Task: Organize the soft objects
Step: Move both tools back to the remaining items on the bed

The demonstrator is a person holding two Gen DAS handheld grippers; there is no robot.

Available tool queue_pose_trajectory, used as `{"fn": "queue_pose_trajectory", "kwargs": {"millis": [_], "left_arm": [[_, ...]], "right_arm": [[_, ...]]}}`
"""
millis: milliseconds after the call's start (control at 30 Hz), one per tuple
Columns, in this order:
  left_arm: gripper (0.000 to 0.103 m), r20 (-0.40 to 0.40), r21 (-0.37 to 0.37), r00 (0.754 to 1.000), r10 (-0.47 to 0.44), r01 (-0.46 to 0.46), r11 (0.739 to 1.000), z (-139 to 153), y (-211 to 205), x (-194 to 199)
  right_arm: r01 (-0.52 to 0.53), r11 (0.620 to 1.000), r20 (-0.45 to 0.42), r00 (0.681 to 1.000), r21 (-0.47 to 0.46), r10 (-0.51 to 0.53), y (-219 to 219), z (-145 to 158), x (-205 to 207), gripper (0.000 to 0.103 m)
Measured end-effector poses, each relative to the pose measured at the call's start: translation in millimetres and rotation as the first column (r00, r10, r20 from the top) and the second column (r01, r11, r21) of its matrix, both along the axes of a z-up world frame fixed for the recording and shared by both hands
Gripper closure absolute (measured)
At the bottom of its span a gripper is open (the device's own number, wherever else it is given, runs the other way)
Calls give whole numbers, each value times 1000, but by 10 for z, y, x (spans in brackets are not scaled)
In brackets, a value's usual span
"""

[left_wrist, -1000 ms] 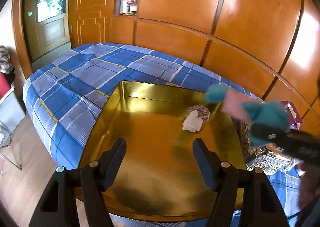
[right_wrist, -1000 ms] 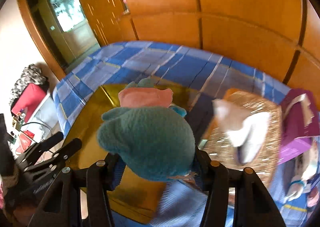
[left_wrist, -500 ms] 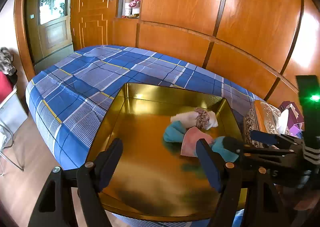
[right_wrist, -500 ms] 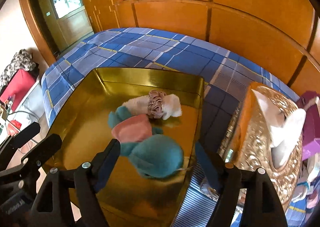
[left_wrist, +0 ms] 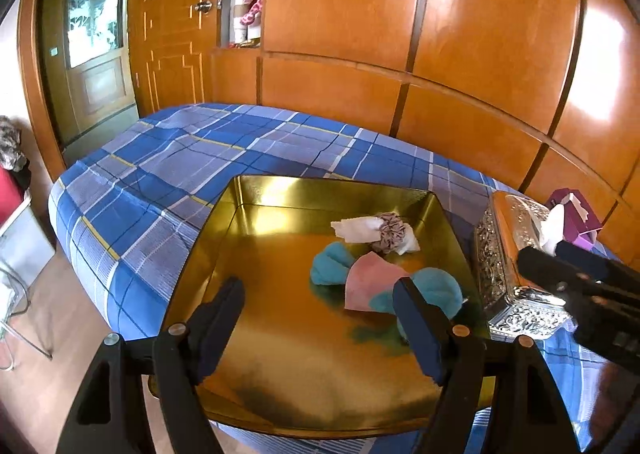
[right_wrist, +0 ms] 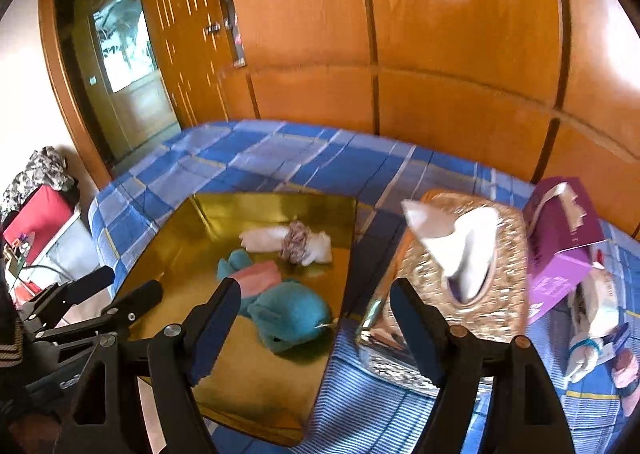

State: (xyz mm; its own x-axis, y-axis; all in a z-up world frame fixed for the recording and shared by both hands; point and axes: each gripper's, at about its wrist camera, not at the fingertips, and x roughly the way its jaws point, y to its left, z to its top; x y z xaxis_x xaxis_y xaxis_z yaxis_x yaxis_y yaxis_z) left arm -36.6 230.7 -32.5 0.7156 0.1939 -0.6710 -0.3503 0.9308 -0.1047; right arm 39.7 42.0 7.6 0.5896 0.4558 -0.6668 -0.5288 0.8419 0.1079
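Since both soft bits already lay in the gold tray (left_wrist: pixel 256 193), kept left gripper (left_wrist: pixel 318 324) and right gripper (right_wrist: pixel 314 324) wide open, holding nothing.

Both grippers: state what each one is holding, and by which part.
Nothing is held. The left gripper and right gripper are both open and empty. The teal plush toy lies free in the gold tray, beside the white cloth bundle.

Plush toy (right_wrist: pixel 290 314) in tray (right_wrist: pixel 256 386), rolled cloth (right_wrist: pixel 288 240) behind it, tissue box (right_wrist: pixel 460 274) right of tray
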Motion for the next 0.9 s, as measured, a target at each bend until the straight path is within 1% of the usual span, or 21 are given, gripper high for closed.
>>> {"fn": "queue_pose_trajectory", "kwargs": {"millis": [100, 200, 400, 533, 633, 733, 800, 867, 900], "left_arm": [[26, 2, 5, 1000, -10, 10, 1000, 18, -39, -1], [26, 5, 15, 1000, -25, 25, 1000, 38, -91, -5], [26, 5, 29, 998, -68, 68, 997, 76, -228, 19], [26, 22, 40, 991, -132, 131, 991, 145, -377, 32], [26, 37, 50, 981, -189, 187, 981, 214, -530, 55], [26, 44, 61, 970, -238, 236, 970, 273, -679, 94], [26, 47, 68, 961, -274, 271, 960, 317, -798, 125], [26, 51, 70, 949, -312, 309, 949, 363, -904, 150], [26, 53, 72, 938, -343, 339, 938, 390, -985, 162]], "right_arm": [[31, 999, 39, 999, -9, -30, -134, 54, -79, 25], [69, 998, 50, 996, -4, -69, -312, 58, -131, 25], [156, 988, 46, 987, 9, -157, -793, 19, -208, 25], [247, 969, 17, 969, -8, -247, -1194, -104, -218, 25], [332, 942, -27, 943, -43, -333, -1531, -277, -210, 25], [422, 903, -77, 901, -78, -427, -1886, -485, -241, 25], [483, 869, -113, 863, -107, -493, -2139, -627, -273, 25], [517, 848, -142, 837, -114, -529, -2323, -716, -305, 25], [533, 837, -149, 824, -122, -546, -2409, -756, -332, 25]]}}
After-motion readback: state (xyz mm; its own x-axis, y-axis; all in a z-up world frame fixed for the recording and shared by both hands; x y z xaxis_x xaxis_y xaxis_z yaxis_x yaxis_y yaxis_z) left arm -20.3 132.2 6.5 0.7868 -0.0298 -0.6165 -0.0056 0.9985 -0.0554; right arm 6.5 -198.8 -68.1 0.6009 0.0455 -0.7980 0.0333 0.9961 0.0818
